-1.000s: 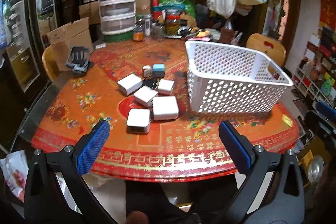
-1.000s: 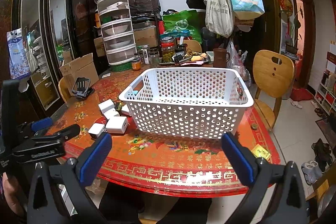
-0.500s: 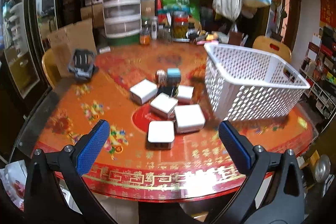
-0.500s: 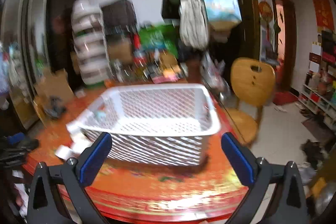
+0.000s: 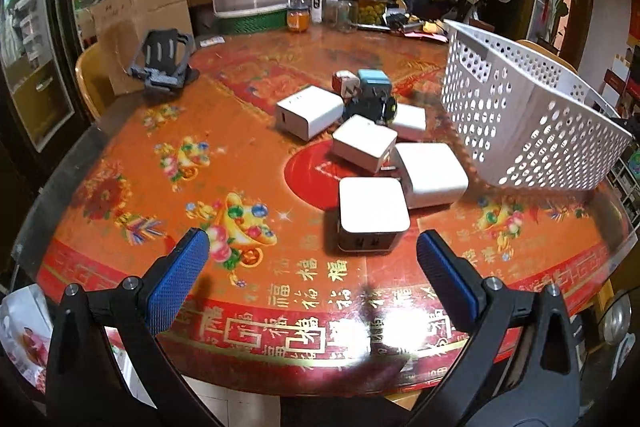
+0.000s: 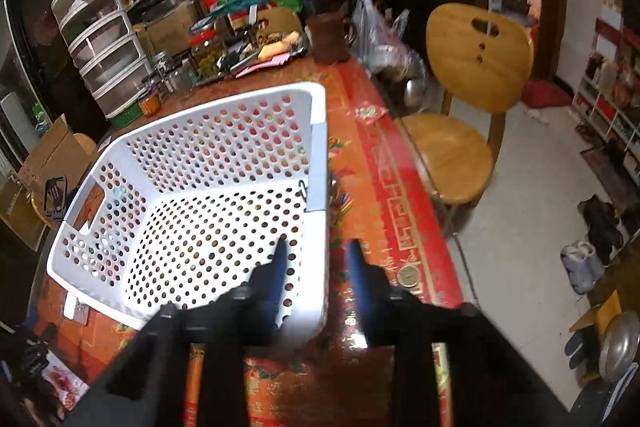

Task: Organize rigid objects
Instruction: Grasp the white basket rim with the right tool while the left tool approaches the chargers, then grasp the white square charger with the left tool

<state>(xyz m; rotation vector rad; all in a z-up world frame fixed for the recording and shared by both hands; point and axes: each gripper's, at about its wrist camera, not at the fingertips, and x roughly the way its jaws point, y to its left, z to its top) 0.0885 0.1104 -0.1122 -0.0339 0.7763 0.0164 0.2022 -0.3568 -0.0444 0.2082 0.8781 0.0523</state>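
Your left gripper point(image 5: 308, 259) hangs wide open above the near edge of the bench point(image 5: 140, 147), its blue fingers point(image 5: 178, 277) well apart and holding nothing. Just ahead of it, between the two fingers in this view, sits the nearest white charger block point(image 5: 374, 201), lying flat with its port face turned toward you. Touching its far right corner is a second white block point(image 5: 432, 173), and behind those a third point(image 5: 364, 142) lies tilted, with a fourth point(image 5: 310, 111) off to the left and a smaller white one point(image 5: 410, 117) near the basket. A blue-topped cube point(image 5: 374, 81) and a small pale plug point(image 5: 345, 83) sit at the back of the cluster on top of something dark (too blurred to name). The white perforated basket point(image 5: 532, 131) stands to the right of the cluster, apart from it. In the right wrist view your right gripper point(image 6: 318, 257) is narrowed around the near right wall of the basket point(image 6: 320, 235), one finger point(image 6: 280, 263) inside and the other outside, though whether the pads actually press the wall you cannot tell from here. The basket's inside looks bare. A wooden chair point(image 6: 476, 63) stands past the bench's right edge.
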